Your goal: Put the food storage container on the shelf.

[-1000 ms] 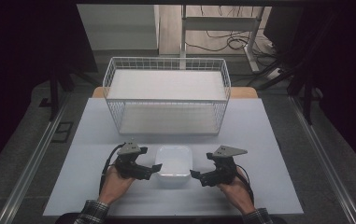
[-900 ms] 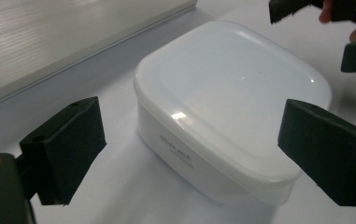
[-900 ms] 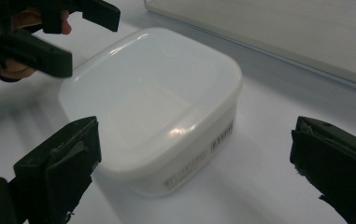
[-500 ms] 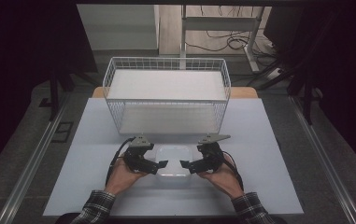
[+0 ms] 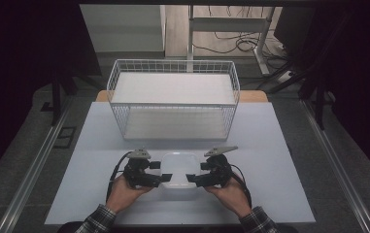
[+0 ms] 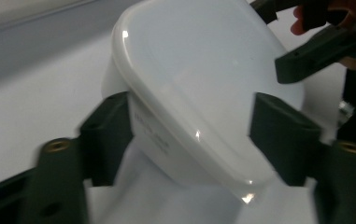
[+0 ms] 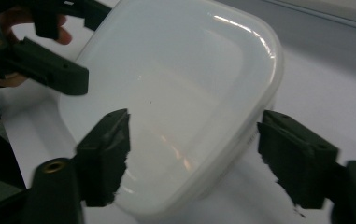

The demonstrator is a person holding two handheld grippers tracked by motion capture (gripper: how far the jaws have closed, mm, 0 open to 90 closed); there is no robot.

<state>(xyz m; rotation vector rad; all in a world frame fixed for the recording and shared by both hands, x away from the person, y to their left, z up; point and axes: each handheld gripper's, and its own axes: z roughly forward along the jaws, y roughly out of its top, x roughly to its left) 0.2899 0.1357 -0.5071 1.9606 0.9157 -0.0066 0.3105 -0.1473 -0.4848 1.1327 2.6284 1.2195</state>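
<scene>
Both hands have come inward from the sides since the earlier frame and now sit at the two short ends of the white plastic container [image 5: 178, 174], and both sets of jaws have just been closing with that container between them.

From the high view, the left gripper [image 5: 165, 178] reaches in from the container's left end and the right gripper [image 5: 192, 177] from its right end, tips facing each other across it. Beyond both tools, well apart from them, stands a white wire basket [image 5: 173, 97] on the pale table [image 5: 279, 160]. Whether the pads actually bear on the plastic cannot be told from up here.

Looking along the left gripper [image 6: 192, 133], the container [image 6: 199, 79] fills the gap between its two black jaws: one pad lies against the side wall under the rim, the other sits up against the lid's far edge, so it pinches the box, half spread. Past the container, at the upper right, the other gripper's [image 6: 323, 42] black finger juts in.

Looking along the right gripper [image 7: 192, 154], the container [image 7: 175, 98] again lies between the jaws, one ragged pad overlapping the lid, the other right beside the rim; contact there looks likely but is not certain. Farther off, upper left, the left tool [image 7: 40, 60] shows with fingertips of the hand behind it
</scene>
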